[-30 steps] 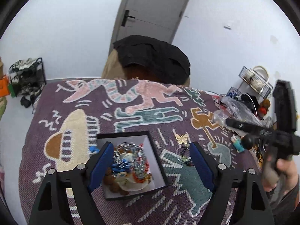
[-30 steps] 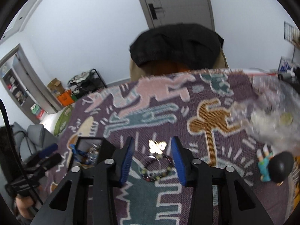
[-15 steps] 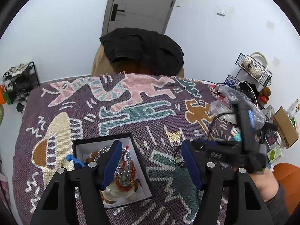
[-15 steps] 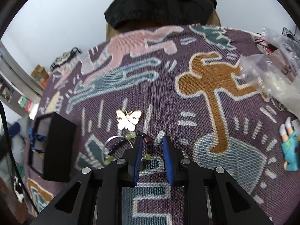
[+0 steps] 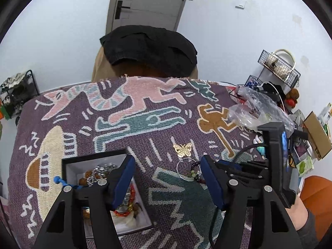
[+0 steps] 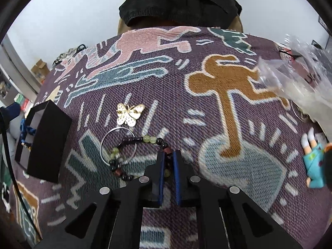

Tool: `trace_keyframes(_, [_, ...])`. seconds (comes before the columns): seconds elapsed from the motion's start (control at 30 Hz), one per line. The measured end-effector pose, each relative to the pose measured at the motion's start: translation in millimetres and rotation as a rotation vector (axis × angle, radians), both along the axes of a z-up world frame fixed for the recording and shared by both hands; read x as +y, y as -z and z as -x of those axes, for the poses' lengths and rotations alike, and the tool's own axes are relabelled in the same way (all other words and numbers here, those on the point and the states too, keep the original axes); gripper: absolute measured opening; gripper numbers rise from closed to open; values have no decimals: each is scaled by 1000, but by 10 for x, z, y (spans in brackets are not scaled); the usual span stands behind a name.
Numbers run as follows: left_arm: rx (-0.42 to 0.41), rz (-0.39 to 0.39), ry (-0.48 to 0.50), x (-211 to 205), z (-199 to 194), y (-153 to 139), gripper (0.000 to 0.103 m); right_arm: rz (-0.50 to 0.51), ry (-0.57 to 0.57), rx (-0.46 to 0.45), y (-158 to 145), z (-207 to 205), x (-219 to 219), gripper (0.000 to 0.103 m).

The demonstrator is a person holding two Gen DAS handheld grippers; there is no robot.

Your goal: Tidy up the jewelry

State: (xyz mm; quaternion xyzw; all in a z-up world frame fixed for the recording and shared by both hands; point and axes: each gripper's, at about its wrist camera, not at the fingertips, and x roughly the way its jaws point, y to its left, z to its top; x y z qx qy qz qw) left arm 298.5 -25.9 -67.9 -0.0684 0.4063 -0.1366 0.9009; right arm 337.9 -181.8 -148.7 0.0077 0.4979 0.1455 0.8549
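Right gripper (image 6: pixel 168 155), bottom centre of the right wrist view, down on the patterned blanket (image 6: pixel 207 124); its jaws have just been closing, from spread wide either side of the beaded bracelet (image 6: pixel 132 151) a second ago to nearly together now, with the bracelet's right-hand run of beads pinched between the blue pads; the rest of the strand trails left across the blanket, lying over a thin silver hoop (image 6: pixel 118 147); gold butterfly brooch (image 6: pixel 129 114) lies just above, apart from both.

Left gripper (image 5: pixel 168 178), lower half of the left wrist view, jaws spread and holding nothing; a little narrower than a second ago, steady since; its left finger hangs over the open black jewelry box (image 5: pixel 95 159) at lower left, already part-filled with beads and chains; the box has slid from centre toward the left of that view over the second.

Reading: the grasp looks made but the bracelet is not yet lifted; next step, likely, a carry left to the box. Risk: the hoop sits under the strand and may snag and ride up with it; only a short stretch of beads is caught, so the grip could slip.
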Motion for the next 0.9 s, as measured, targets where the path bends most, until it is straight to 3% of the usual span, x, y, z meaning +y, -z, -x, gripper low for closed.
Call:
trace_keyframes(0.17, [16,-22,29,-174,-68,74,66,-93,45,-23,-107,141,-268,9])
trace_keyframes(0.3, [36,-34,54,-334,-125,143,59,-141,86,-56,-234,255,-485,9])
trace_keyframes(0.67, [120,-92,114,-745,-290,463,55,-210,124,-142,-561,438,-768,9])
trace_keyframes(0.9, [209,-146,130,-887,-343,771,36,-237,149,-156,-593,485,-936,9])
